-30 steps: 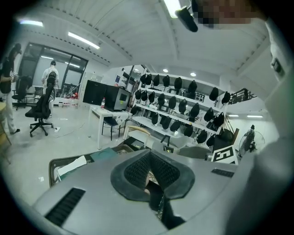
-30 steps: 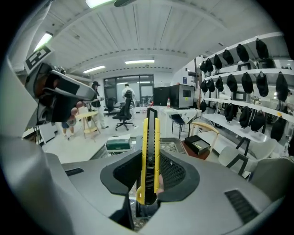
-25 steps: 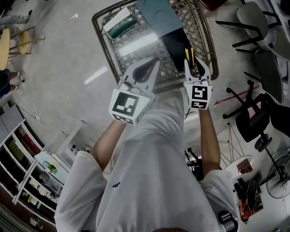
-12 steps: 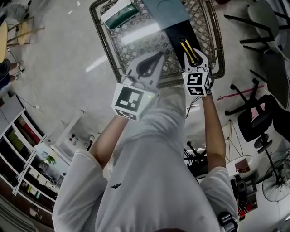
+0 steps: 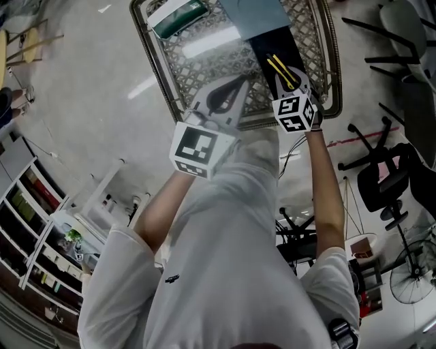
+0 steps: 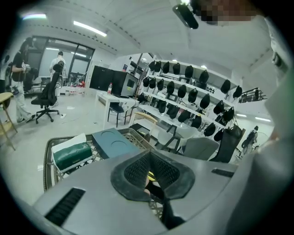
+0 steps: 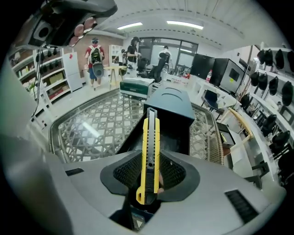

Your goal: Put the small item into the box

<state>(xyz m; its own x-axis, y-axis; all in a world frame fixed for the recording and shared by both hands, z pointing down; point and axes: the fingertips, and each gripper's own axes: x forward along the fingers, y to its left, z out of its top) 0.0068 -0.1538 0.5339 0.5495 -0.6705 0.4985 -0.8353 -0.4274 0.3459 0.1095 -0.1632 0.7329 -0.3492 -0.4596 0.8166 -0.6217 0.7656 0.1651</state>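
A yellow utility knife (image 7: 148, 151) with a black slider stands between the pads of my right gripper (image 7: 150, 158), which is shut on it. In the head view the knife (image 5: 281, 71) points out over the open dark box (image 5: 262, 49) on the lattice table, and my right gripper (image 5: 298, 84) is at the box's near end. The box's teal lid (image 7: 172, 103) stands just behind the opening (image 7: 172, 133). My left gripper (image 5: 240, 83) hovers over the table's near edge, left of the box. Its jaws (image 6: 149, 155) are shut on nothing.
A green and white carton (image 5: 176, 17) lies at the table's far left corner. The metal table rim (image 5: 153, 61) frames a glass-topped lattice. Office chairs (image 5: 381, 184) stand to the right, shelves (image 5: 27, 225) to the left. People (image 7: 95, 57) stand far off.
My right gripper has moved forward with the knife, from the table's near edge to over the dark box. The left gripper has hardly moved.
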